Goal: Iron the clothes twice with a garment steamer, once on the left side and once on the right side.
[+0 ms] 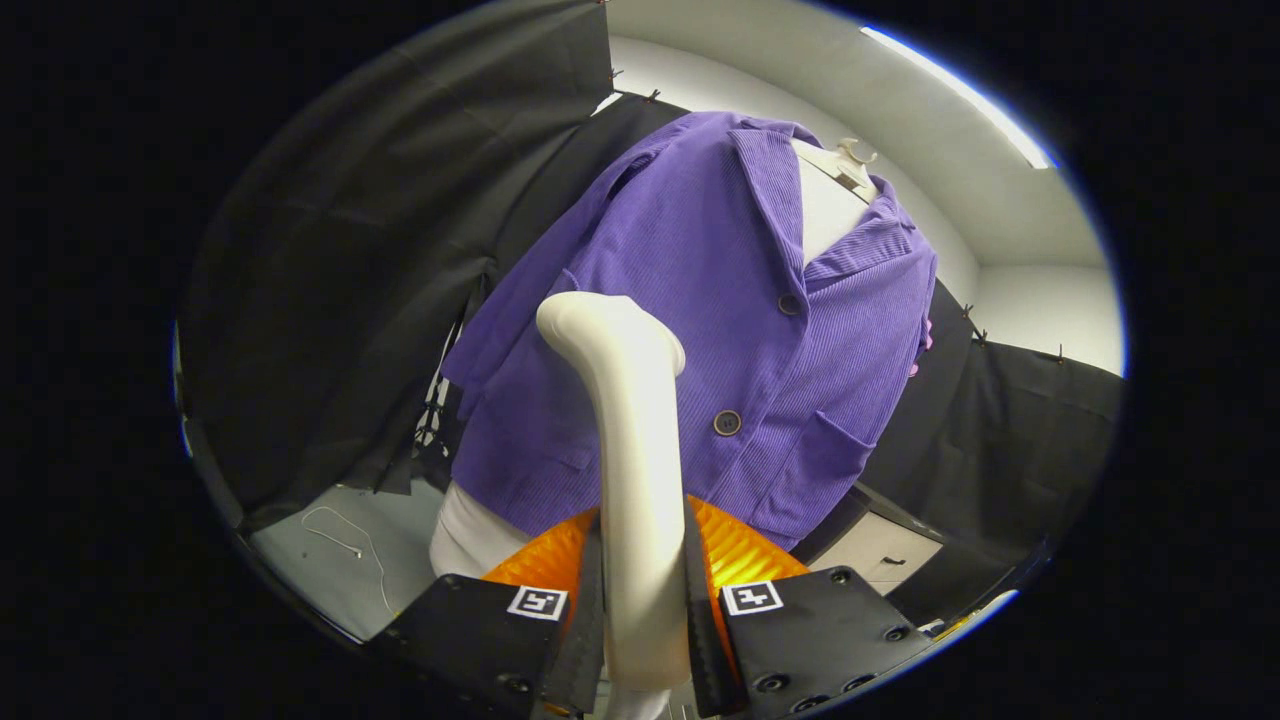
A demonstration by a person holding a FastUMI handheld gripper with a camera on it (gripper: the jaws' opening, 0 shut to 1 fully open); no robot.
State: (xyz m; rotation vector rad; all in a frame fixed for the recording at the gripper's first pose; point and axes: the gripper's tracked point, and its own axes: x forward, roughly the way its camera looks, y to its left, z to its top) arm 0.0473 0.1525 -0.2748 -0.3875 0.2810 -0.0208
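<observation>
Gripper view: jaws clamping steamer (pixel 630 440) upright.

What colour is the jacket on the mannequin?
Purple, with fine ribbing, clear in the gripper view: jacket.

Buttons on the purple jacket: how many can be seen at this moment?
2. One button sits just below the collar of the purple jacket; the other button is lower, right of the white steamer gripped by the gripper. The steamer may hide more.
</observation>
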